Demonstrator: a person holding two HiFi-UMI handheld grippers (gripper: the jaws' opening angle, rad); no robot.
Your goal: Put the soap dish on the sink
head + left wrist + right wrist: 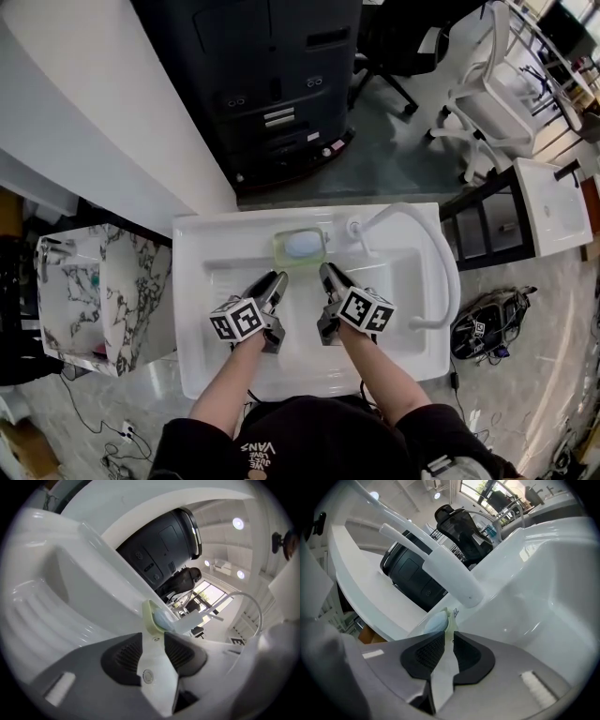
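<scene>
A pale green soap dish (pixel 300 246) holding a bluish-white soap bar sits on the back rim of the white sink (pixel 202 309), left of the white curved faucet (pixel 441 262). Both grippers hover over the basin, pointing at the dish and just short of it. My left gripper (pixel 277 279) is open and empty; in the left gripper view the dish (pixel 151 616) lies just beyond its tips (pixel 153 639). My right gripper (pixel 328 273) has a narrow gap and nothing in it; the dish (pixel 451 619) shows past its tips (pixel 449 637), under the faucet (pixel 450 573).
A large black machine (pixel 272 84) stands behind the sink. A marble-patterned basin (pixel 103 291) is at the left. To the right are a white office chair (pixel 478 103), another white sink (pixel 553 202), and a bundle of cables (pixel 487 323) on the floor.
</scene>
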